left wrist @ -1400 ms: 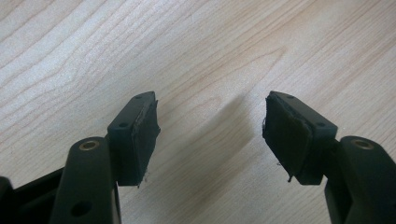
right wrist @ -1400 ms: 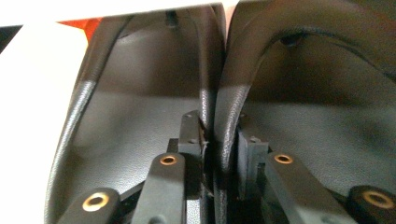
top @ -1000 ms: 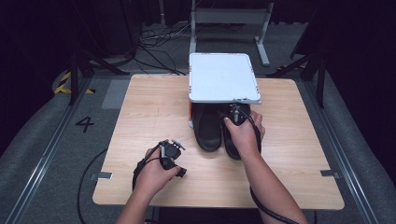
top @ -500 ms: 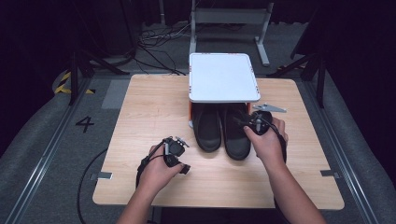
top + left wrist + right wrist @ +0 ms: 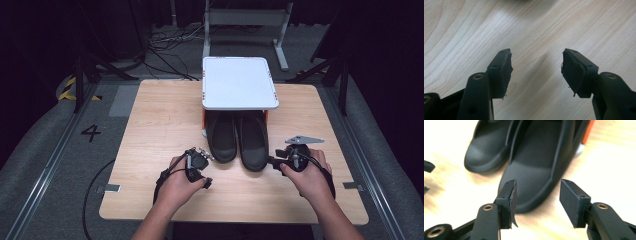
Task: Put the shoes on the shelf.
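Two black shoes stand side by side on the wooden table, the left shoe and the right shoe, heels tucked under a white shelf. My right gripper is open just right of the right shoe's toe, nothing between its jaws; in the right gripper view that toe lies beyond the open gripper. My left gripper rests in front of the left shoe's toe, open over bare wood, its jaws wide apart.
The white shelf stands on orange-tipped legs at the table's far middle. Bare wood lies to the left and right of the shoes. Beyond the table are cables, a metal stand and a floor mark "4".
My right gripper has drawn back from the right shoe toward the near right side of the table and let it go. The left gripper has barely moved.
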The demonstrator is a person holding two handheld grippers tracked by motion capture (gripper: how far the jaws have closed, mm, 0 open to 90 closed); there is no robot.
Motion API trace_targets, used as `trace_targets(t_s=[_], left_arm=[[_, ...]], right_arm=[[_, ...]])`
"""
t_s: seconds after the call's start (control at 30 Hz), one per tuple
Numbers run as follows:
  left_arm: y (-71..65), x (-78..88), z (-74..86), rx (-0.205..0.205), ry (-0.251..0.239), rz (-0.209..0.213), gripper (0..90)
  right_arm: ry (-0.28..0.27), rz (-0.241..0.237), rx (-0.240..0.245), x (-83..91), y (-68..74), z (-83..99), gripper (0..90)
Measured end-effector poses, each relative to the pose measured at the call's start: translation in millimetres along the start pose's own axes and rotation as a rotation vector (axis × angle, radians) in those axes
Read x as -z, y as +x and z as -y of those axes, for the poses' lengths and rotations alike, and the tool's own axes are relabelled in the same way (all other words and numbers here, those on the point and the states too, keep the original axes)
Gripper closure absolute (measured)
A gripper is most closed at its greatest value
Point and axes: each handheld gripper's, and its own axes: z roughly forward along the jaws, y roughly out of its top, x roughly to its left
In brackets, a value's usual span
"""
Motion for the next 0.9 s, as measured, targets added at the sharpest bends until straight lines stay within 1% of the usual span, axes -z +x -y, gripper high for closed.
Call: trace_targets(t_s=[0.07,0.13,0.17,0.2,0.23,0.27,0.3,0.33,0.4,0.47,0.57,0.6,0.67,0.7,0.77,0.83,0.9], left_arm=[[-3.2,0.0,-1.7,-0.013,-0.001,0.003,43.6],[-5.6,-2.6,-2.5,-0.014,-0.006,0.014,44.9],[-5.6,-2.6,-2.5,-0.014,-0.006,0.014,46.6],[-5.7,-3.9,-2.5,-0.009,-0.011,0.028,46.6],[-5.9,-5.1,-2.6,-0.006,-0.012,0.033,46.6],[-5.8,-6.5,-2.7,-0.01,-0.015,0.039,46.8],[-6.2,-7.9,-3.0,-0.009,-0.017,0.041,47.0],[-6.7,-9.1,-3.6,-0.003,-0.017,0.039,47.4],[-7.7,-12.1,-6.4,0.001,-0.023,0.022,48.7],[-9.0,-15.5,-9.6,0.008,-0.03,0.019,51.4],[-10.1,-20.7,-15.5,0.007,-0.014,0.007,58.9],[-10.1,-20.7,-15.5,0.007,-0.014,0.007,60.2],[-10.3,-22.9,-18.3,0.003,-0.001,0.006,61.0],[-10.5,-24.1,-18.9,0.009,-0.004,0.013,61.4],[-11.3,-24.6,-20.2,0.009,-0.004,0.004,61.3],[-12.1,-25.1,-20.6,0.011,-0.008,0.011,61.0],[-12.3,-25.2,-20.9,0.007,-0.008,0.011,60.8]], right_arm=[[0.034,-0.003,-0.001,2.6,-0.3,3.6,51.9],[0.073,-0.01,0.003,3.3,1.7,6.7,55.2],[0.073,-0.01,0.003,3.3,1.7,6.7,55.2],[0.11,-0.035,0.005,3.0,4.6,8.7,60.4],[0.129,-0.051,0.002,2.9,6.0,9.2,62.5],[0.15,-0.06,0.002,2.4,7.3,9.7,64.1],[0.172,-0.06,0.006,2.1,8.8,10.1,66.2],[0.183,-0.059,0.011,1.3,9.6,10.5,67.6],[0.201,-0.055,0.023,-1.4,10.5,11.7,70.2],[0.218,-0.054,0.034,-5.6,11.2,13.6,72.2],[0.251,-0.047,0.053,-15.1,12.3,17.8,75.7],[0.251,-0.047,0.053,-15.1,12.3,17.8,75.7],[0.254,-0.059,0.054,-21.4,14.5,18.7,77.9],[0.255,-0.057,0.06,-24.0,15.4,18.6,78.4],[0.263,-0.069,0.065,-31.0,17.0,18.3,79.8],[0.27,-0.063,0.075,-38.1,16.8,17.0,80.6],[0.263,-0.068,0.077,-40.7,17.6,16.0,81.2]])
